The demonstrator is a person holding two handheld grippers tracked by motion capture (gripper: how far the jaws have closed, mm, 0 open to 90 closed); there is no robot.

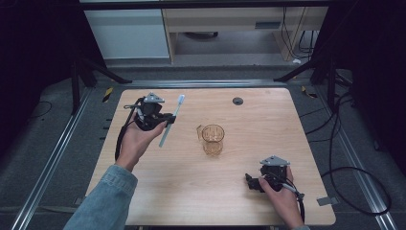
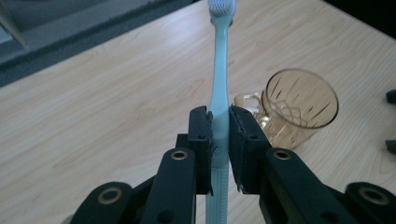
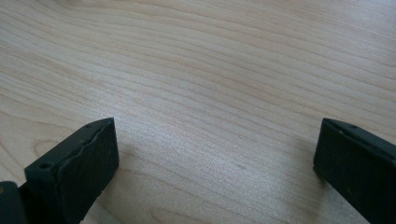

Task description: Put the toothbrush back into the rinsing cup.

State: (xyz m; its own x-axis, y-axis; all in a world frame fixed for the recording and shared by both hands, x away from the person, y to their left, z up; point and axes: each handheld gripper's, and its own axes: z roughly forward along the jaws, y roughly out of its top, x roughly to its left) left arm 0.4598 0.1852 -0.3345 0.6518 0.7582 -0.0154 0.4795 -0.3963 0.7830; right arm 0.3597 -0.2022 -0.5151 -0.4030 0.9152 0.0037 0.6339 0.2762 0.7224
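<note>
Clamped tight, my left claw [image 2: 219, 135] has the toothbrush [image 2: 219, 88] pinched by its handle, a little below the middle, so the bristled head stands out beyond the jaws and the tail end runs back between them. I take that grip as chosen on purpose: with the handle held rather than the head, the brush can be steered end-first into something narrow. In the high view the left claw [image 1: 168, 120] hangs above the table [image 1: 268, 124], toward its far left corner, with the toothbrush [image 1: 172, 120] slanting across it, head toward the far edge.

The cup [image 1: 212, 139], amber glass with a handle, stands upright near the middle of the table, apart from both claws. From the left gripper view the cup [image 2: 299, 107] sits just beyond and to one side of the brush, mouth open and nothing in it. My guess is the brush is meant to go in there, which would need the claw carried over and tipped.

Over by the near right corner my right claw [image 1: 253, 183] rests low on the wood, jaws spread wide with only bare table between them, parked out of the way.
</note>
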